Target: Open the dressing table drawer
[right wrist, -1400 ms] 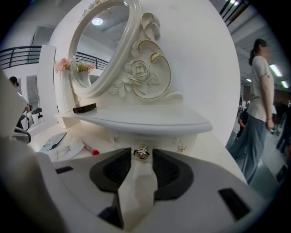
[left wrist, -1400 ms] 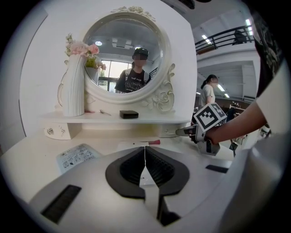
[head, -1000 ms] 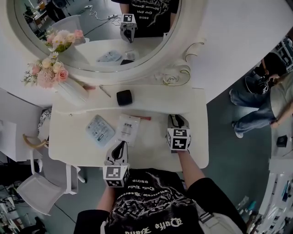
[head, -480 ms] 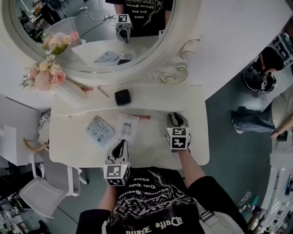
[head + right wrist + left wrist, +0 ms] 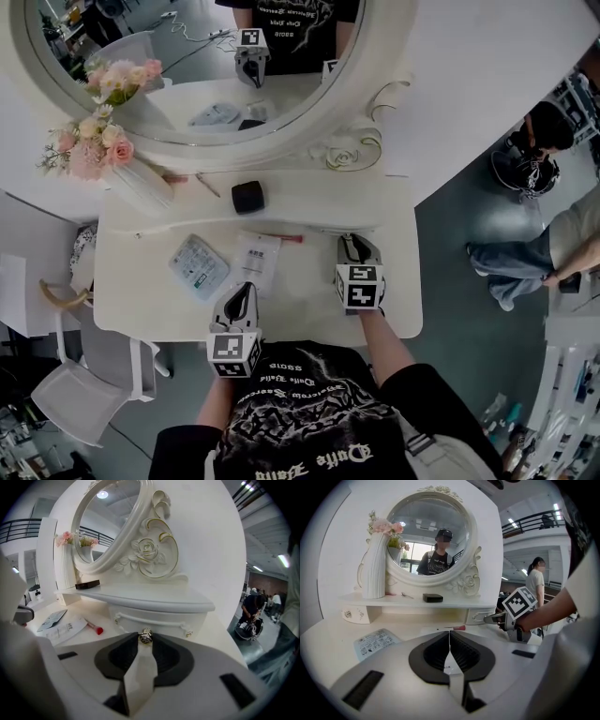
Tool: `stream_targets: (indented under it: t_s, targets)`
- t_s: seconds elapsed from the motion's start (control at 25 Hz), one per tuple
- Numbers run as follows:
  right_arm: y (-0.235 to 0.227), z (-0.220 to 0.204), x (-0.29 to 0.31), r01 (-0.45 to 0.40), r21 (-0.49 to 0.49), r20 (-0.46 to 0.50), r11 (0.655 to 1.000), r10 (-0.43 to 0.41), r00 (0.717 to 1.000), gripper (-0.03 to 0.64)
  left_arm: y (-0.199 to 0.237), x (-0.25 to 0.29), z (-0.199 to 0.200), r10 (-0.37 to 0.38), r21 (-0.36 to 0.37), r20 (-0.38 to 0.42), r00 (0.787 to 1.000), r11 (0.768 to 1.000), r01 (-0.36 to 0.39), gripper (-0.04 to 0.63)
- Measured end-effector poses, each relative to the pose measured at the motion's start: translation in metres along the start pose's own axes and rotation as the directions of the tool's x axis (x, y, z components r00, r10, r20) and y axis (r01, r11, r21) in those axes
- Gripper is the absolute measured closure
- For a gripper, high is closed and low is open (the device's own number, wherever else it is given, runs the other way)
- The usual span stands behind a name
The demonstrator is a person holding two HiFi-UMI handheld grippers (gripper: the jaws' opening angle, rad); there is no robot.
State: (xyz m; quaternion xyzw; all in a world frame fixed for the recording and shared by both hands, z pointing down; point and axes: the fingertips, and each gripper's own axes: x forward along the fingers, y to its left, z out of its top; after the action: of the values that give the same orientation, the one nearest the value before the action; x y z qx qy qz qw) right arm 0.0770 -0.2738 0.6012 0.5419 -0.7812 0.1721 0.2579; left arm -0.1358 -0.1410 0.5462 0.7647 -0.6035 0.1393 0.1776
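The task looked barely begun; the drawer (image 5: 154, 619) sat shut under the right end of the shelf (image 5: 140, 599), its front about flush with the frame; the right gripper (image 5: 146, 638) pinched the small metal knob (image 5: 146, 636) at the front's middle, so the grasp seemed made and the pull was left to do; the left gripper (image 5: 449, 645) hung over the table (image 5: 309, 302) near its front edge, jaws pressed together on nothing; the drawer's front faced the person; its long axis ran side to side along the shelf.
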Motion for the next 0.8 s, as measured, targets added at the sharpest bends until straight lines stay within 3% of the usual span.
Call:
stream_targets:
  t_s: [0.8]
  targets:
    - [0.002,-0.007,-0.007,0.008,-0.018,-0.006,1.0,-0.008,1.0,0.514,-0.011,0.002,0.002,-0.04,0.03,0.01,0.999,0.999,0.04,0.578]
